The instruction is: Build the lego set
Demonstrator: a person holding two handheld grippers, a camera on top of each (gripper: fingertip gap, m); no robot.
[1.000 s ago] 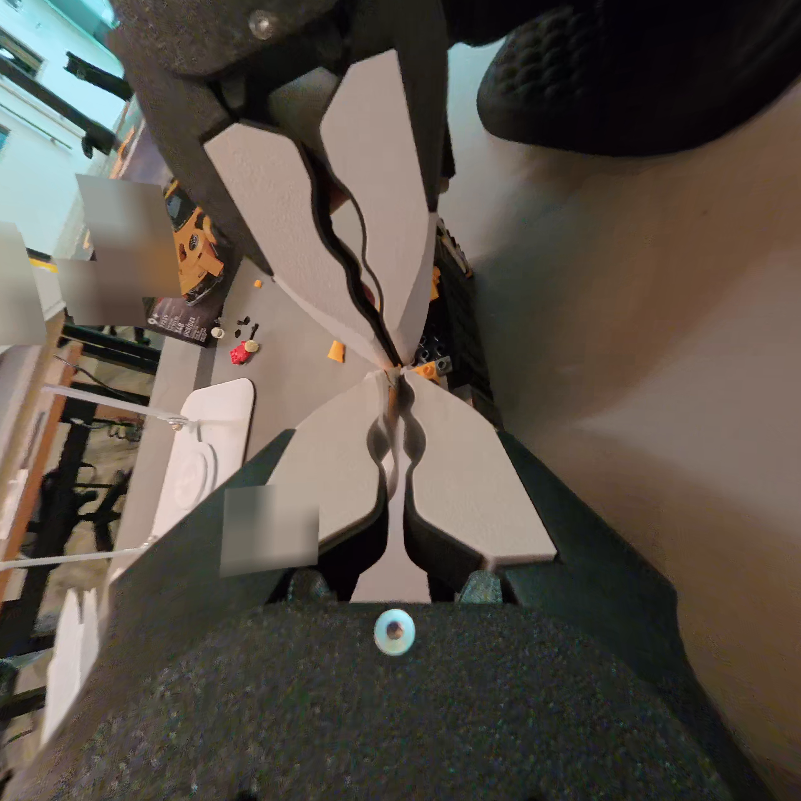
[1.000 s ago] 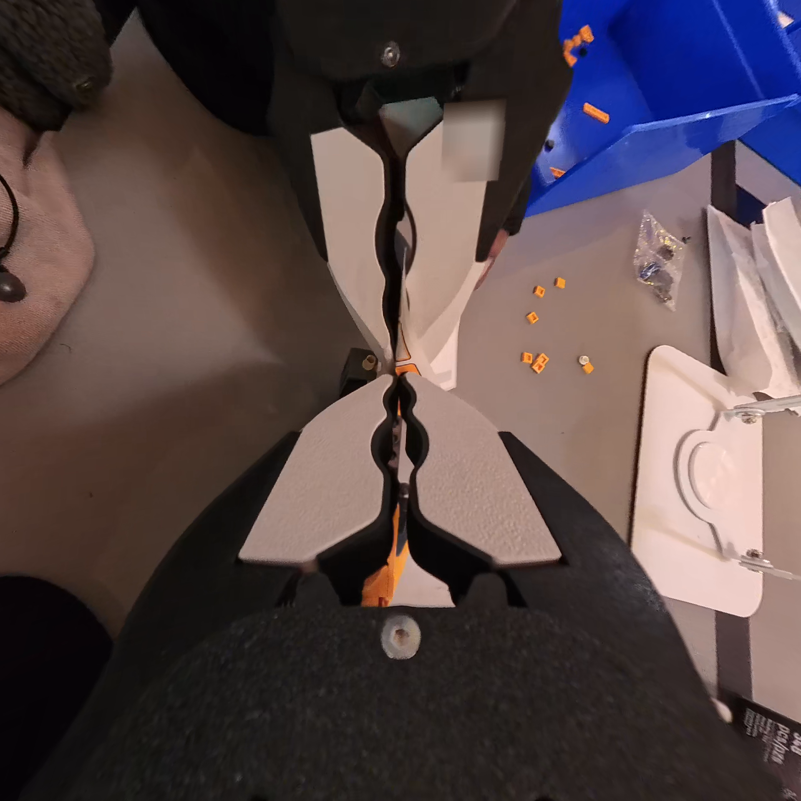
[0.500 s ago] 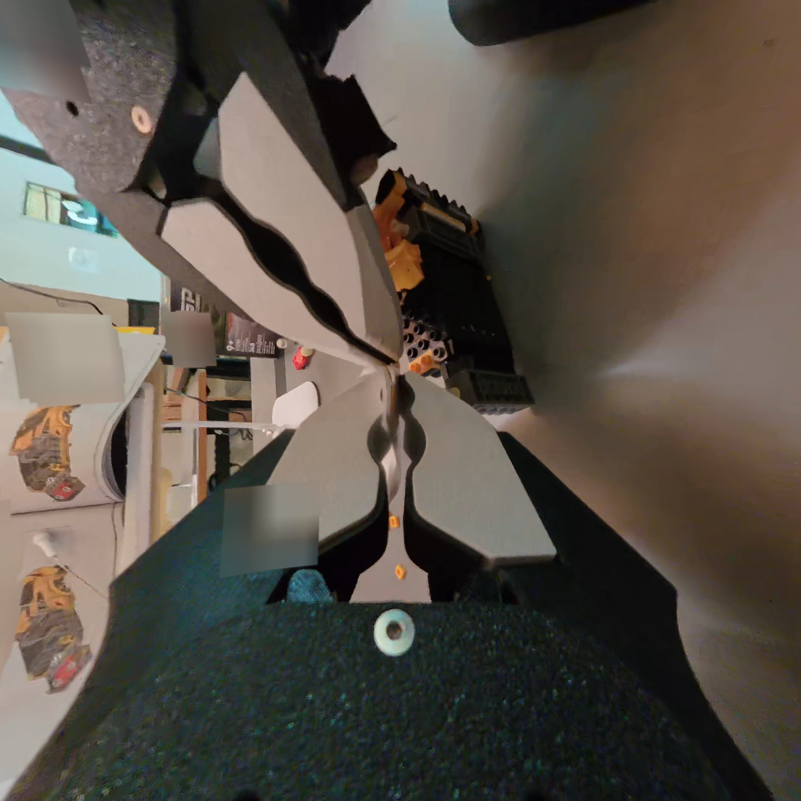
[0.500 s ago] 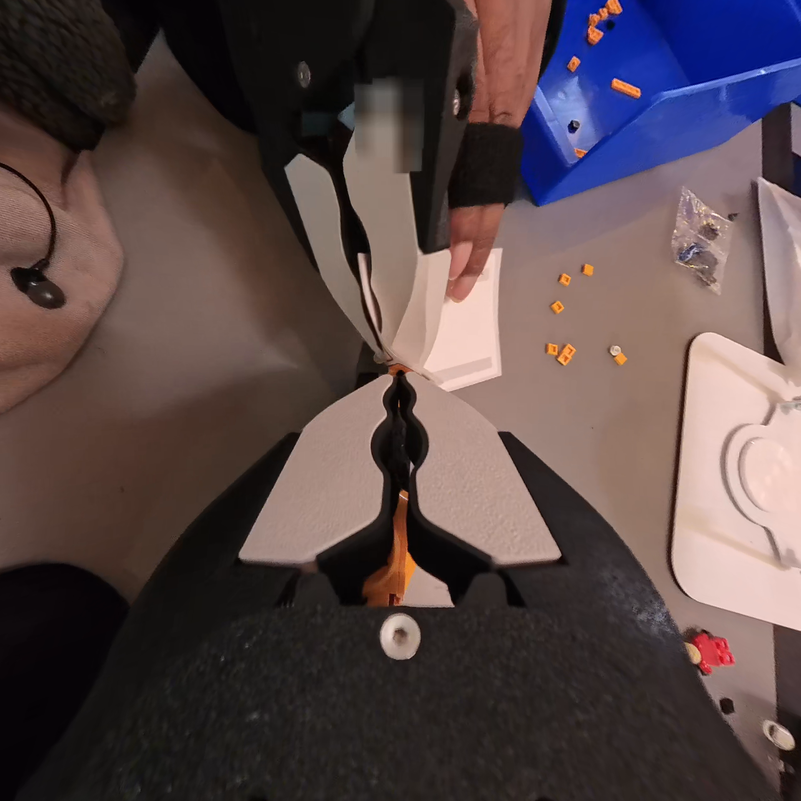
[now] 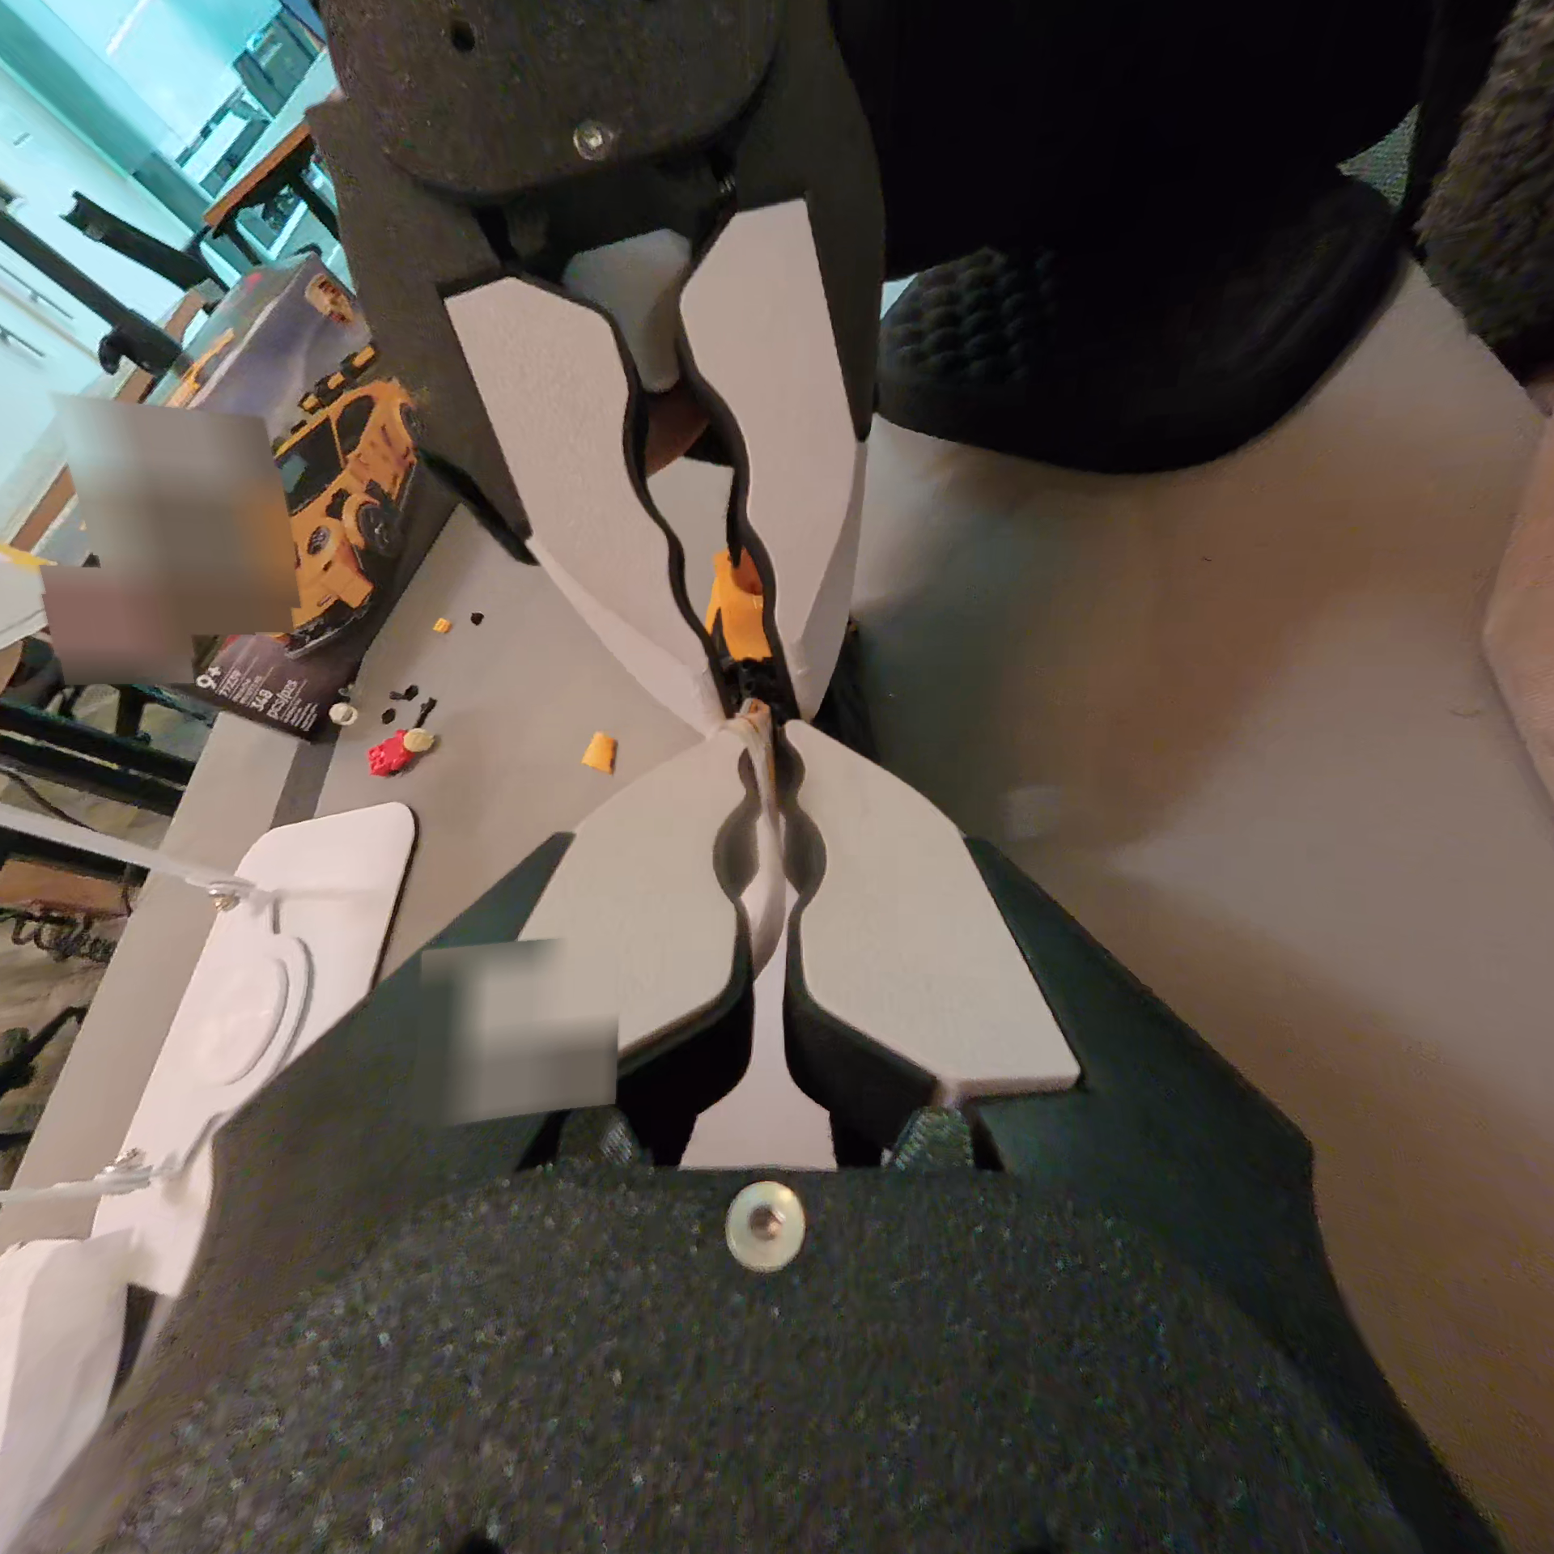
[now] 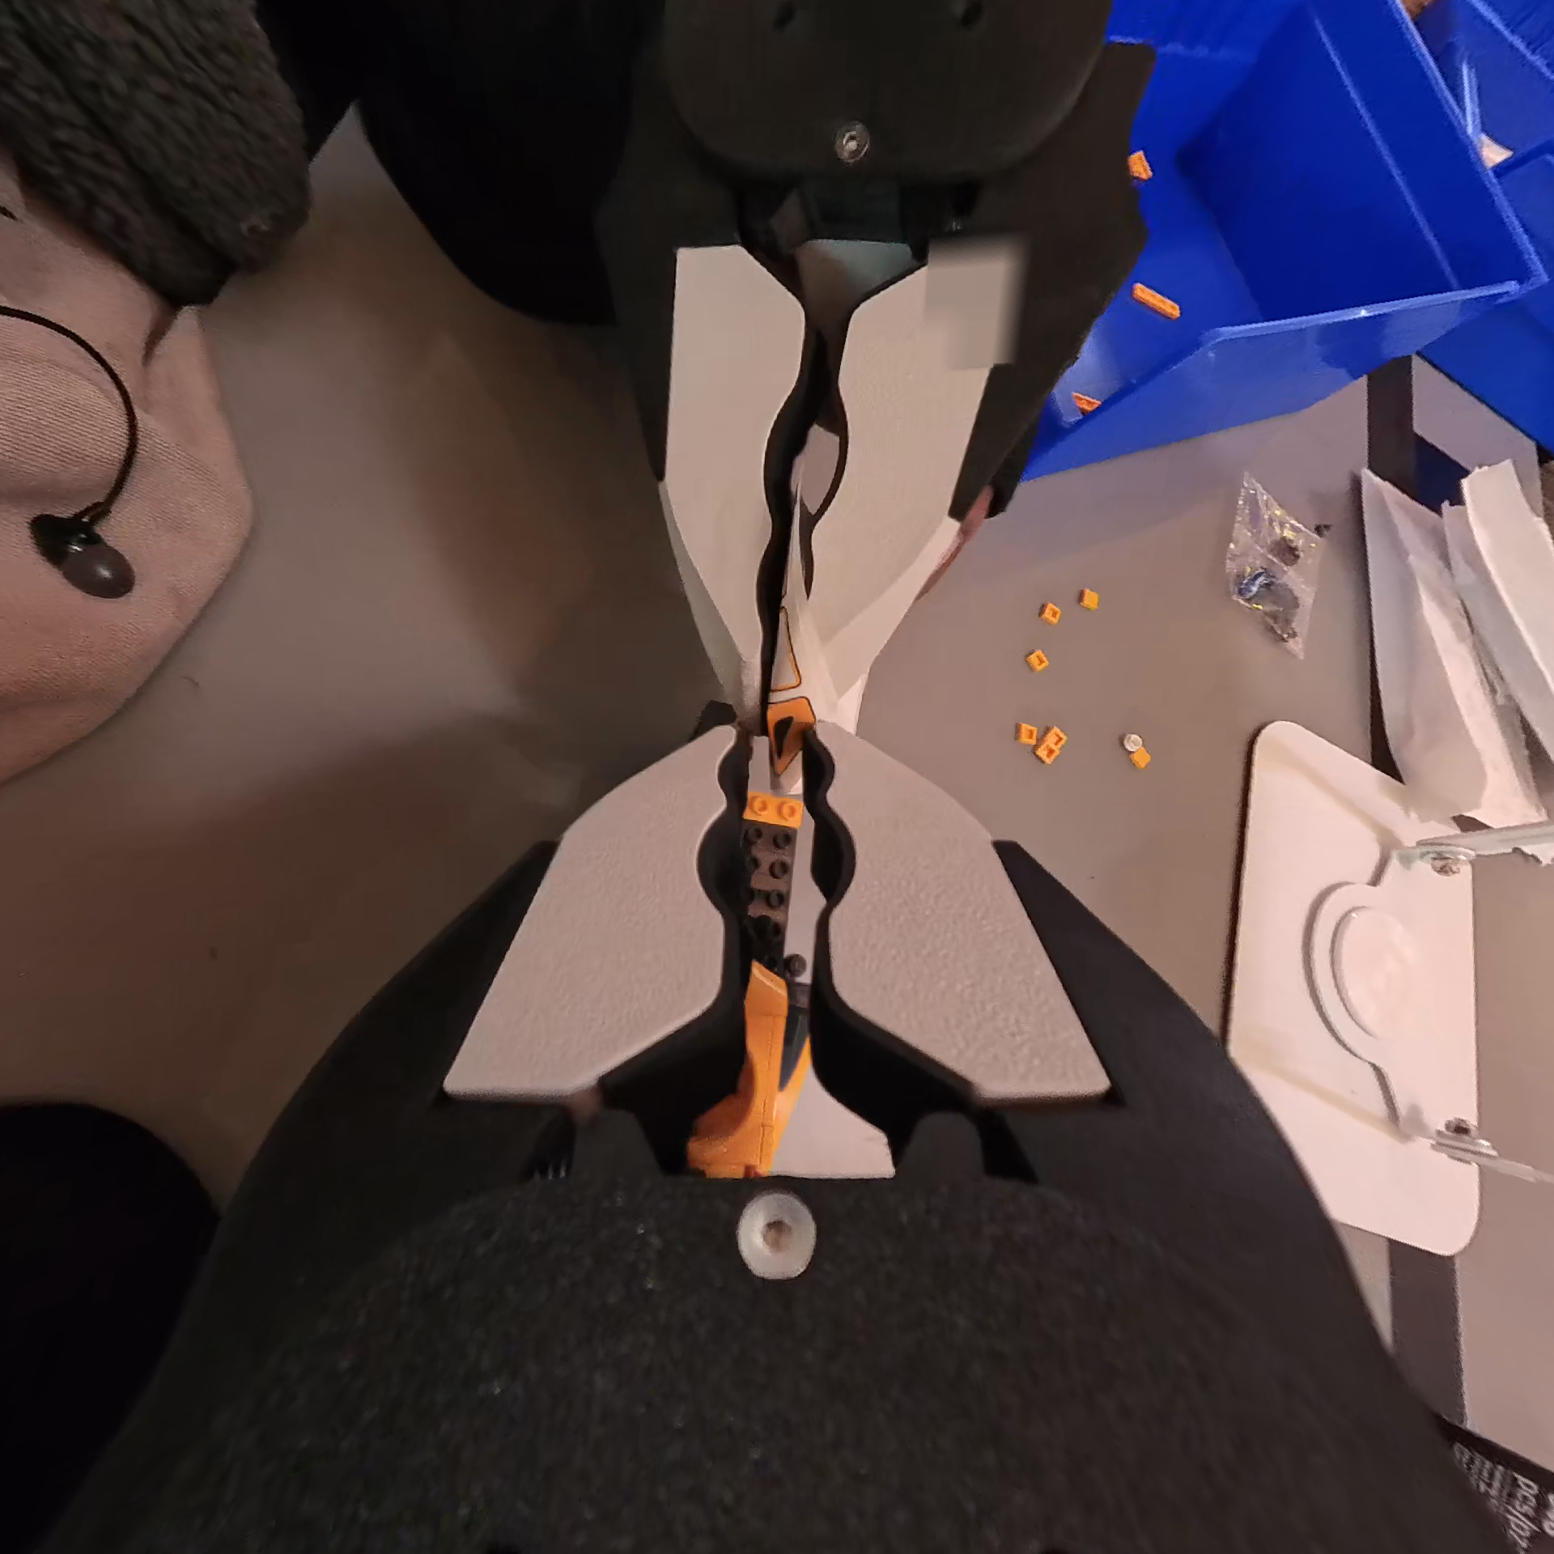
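My left gripper (image 5: 761, 732) is shut on a white sticker sheet (image 5: 765, 841), which shows edge-on between its fingers. In the right wrist view the left gripper (image 6: 769, 706) comes in from the top, and the sheet (image 6: 832, 664) carries an orange sticker (image 6: 786, 732) at its tip. My right gripper (image 6: 774, 740) meets it tip to tip and is shut on an orange and black brick model (image 6: 769, 874), studs facing the camera. The sticker's tip reaches between the right fingertips, just above the model. The left wrist view shows the model (image 5: 738, 614) between the right gripper's fingers (image 5: 753, 698).
A blue bin (image 6: 1345, 252) stands at the back right. Small orange pieces (image 6: 1043, 740), a clear bag (image 6: 1270, 563) and a white plate (image 6: 1345, 967) lie on the grey table. A box with an orange car picture (image 5: 336, 504), a red piece (image 5: 391, 751) and a beige cap (image 6: 84, 547) are nearby.
Both grippers swung apart at an angle and are back tip to tip. The right fingers, earlier closed at the tips, now stand slightly apart with the model's studs between them. The left stays shut on the sheet.
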